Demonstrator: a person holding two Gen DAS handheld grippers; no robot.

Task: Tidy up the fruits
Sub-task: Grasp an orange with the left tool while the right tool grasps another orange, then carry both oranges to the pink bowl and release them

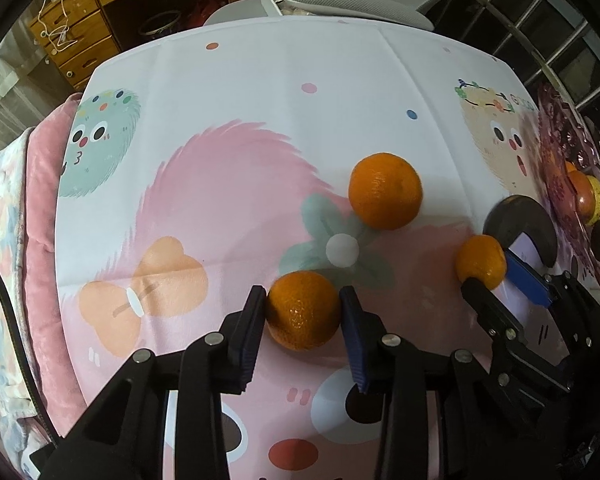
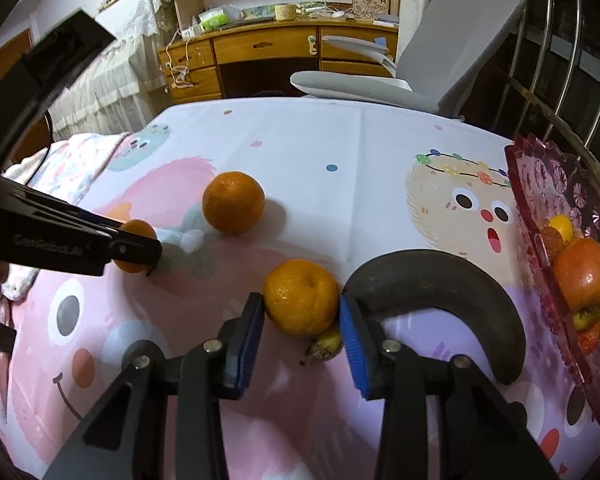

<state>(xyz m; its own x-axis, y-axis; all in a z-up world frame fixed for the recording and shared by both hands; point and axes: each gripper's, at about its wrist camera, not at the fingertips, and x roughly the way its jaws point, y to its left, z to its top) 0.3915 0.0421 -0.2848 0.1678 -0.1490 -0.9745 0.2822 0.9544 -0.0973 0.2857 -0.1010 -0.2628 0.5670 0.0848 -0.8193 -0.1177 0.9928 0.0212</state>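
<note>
Three oranges lie on the cartoon-print tablecloth (image 1: pixel 260 92). My left gripper (image 1: pixel 303 312) has its pads against the sides of the near orange (image 1: pixel 303 310), which rests on the cloth. My right gripper (image 2: pixel 302 308) has its pads against another orange (image 2: pixel 301 296), also on the cloth; both show in the left wrist view (image 1: pixel 482 260). The third orange (image 1: pixel 385 190) lies free farther back, also seen in the right wrist view (image 2: pixel 233 202). A blackened banana (image 2: pixel 440 292) curves just right of the right gripper. A pink glass fruit dish (image 2: pixel 540 184) at the right edge holds an apple (image 2: pixel 584 274) and other fruit.
A grey office chair (image 2: pixel 440 64) stands behind the table. A wooden desk (image 2: pixel 260 56) with drawers is beyond it. A metal railing (image 2: pixel 560 60) runs along the right. A pink blanket (image 1: pixel 40 220) lies at the table's left edge.
</note>
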